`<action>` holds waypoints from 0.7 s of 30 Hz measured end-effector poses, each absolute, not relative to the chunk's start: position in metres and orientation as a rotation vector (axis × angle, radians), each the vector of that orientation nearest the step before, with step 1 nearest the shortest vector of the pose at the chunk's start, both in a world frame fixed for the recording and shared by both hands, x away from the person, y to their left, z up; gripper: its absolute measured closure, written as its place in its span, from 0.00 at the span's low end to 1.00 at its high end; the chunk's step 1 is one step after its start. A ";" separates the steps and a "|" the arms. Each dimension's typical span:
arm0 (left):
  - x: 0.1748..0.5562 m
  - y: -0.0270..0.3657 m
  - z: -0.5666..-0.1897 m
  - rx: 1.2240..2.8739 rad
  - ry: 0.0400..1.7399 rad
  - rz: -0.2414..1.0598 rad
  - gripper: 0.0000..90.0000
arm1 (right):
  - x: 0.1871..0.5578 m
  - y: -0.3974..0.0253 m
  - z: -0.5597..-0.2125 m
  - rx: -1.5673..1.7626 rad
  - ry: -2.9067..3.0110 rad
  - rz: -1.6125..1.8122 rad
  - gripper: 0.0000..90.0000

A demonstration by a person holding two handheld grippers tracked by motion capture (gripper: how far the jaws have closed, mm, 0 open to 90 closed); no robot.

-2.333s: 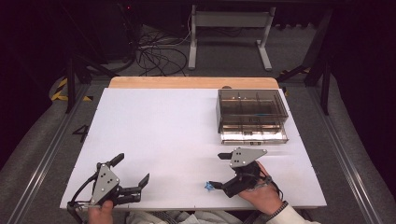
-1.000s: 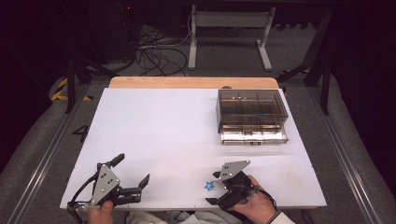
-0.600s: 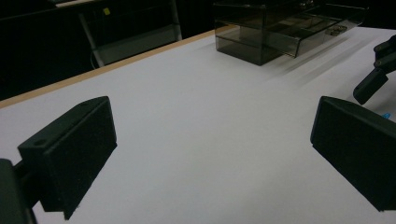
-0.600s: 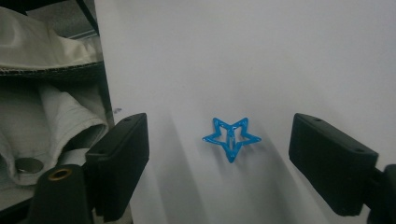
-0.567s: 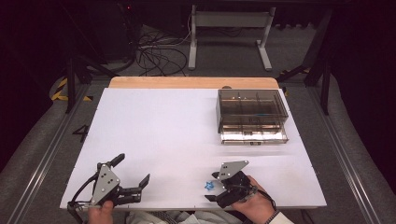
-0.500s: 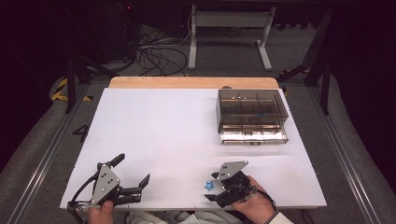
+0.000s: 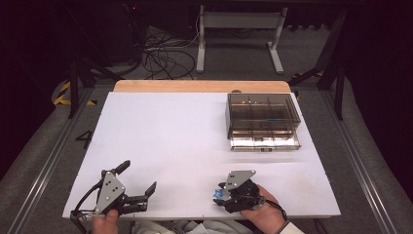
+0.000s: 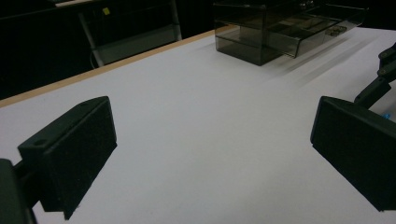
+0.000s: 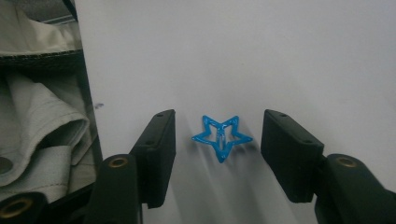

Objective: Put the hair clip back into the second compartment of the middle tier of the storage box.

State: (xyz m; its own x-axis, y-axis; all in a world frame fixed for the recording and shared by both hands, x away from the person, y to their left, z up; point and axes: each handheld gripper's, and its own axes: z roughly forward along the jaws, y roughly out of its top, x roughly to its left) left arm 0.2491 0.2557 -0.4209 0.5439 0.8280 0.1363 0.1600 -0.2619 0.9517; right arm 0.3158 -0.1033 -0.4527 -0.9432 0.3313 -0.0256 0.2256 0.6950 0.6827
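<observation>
A small blue star-shaped clip [image 9: 221, 136] lies flat on the white table, near its front edge. My right gripper [image 9: 217, 151] is open around it, one black jaw on each side, neither touching it. In the high view the star [image 7: 217, 195] peeks out at the left tip of the right gripper [image 7: 223, 192], held low by a hand. My left gripper [image 7: 137, 179] rests at the front left of the table, open wide with nothing between its jaws. In the left gripper view its jaws [image 8: 212, 154] frame bare table.
A smoky clear drawer box [image 7: 262, 120] stands at the back right of the white table [image 7: 185, 136], its lower drawer pulled out. The table's front edge and light cloth [image 9: 42, 121] lie just left of the right gripper. Cables and a stand's feet sit on the floor beyond.
My right gripper has swung leftward and down toward the front edge, bringing its open jaws around the blue star. The left gripper has stayed still.
</observation>
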 end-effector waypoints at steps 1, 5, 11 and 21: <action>0.249 0.256 -0.421 1.744 0.827 0.804 0.01 | 0.316 -0.103 -0.453 0.455 2.753 1.077 0.54; 0.249 0.256 -0.421 1.745 0.826 0.804 0.01 | 0.316 -0.103 -0.453 0.453 2.751 1.064 0.60; 0.249 0.256 -0.421 1.748 0.822 0.811 0.01 | 0.315 -0.103 -0.453 0.439 2.752 1.062 0.67; 0.249 0.256 -0.421 1.745 0.824 0.808 0.01 | 0.316 -0.103 -0.453 0.447 2.756 1.063 0.67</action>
